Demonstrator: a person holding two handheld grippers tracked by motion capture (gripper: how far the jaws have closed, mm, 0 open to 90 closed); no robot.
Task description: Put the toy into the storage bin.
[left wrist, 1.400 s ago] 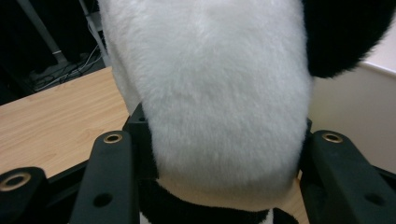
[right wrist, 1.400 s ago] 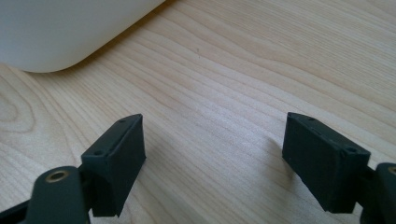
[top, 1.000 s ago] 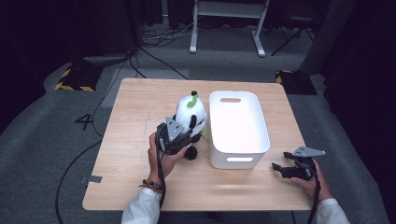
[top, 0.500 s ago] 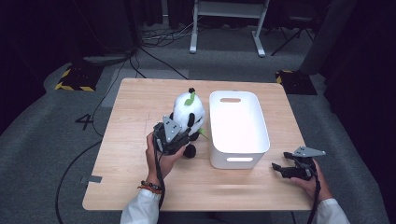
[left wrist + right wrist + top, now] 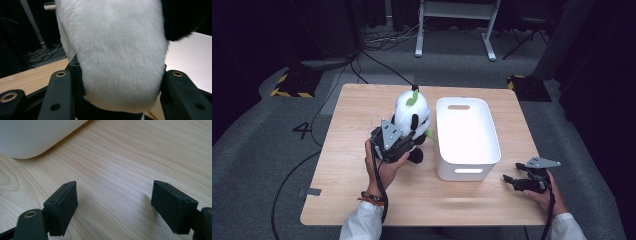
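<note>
High view: the plush panda (image 5: 411, 116) is clamped in the left claw (image 5: 398, 145), the white bin (image 5: 466, 137) just beside it.
Left gripper view: white fur (image 5: 112, 50) is pressed between both jaws.
Right gripper view: the right claw (image 5: 115, 207) is held apart over the bare surface (image 5: 140, 157), the bin's corner (image 5: 32, 137) lying ahead of it.

Plush panda (image 5: 117, 57) between gripper (image 5: 120, 87) jaws

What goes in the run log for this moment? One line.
left gripper: shut on plush panda | right gripper: open, idle | white bin: empty

left claw (image 5: 404, 142) raised, plush panda (image 5: 411, 112) lifted higher
</note>
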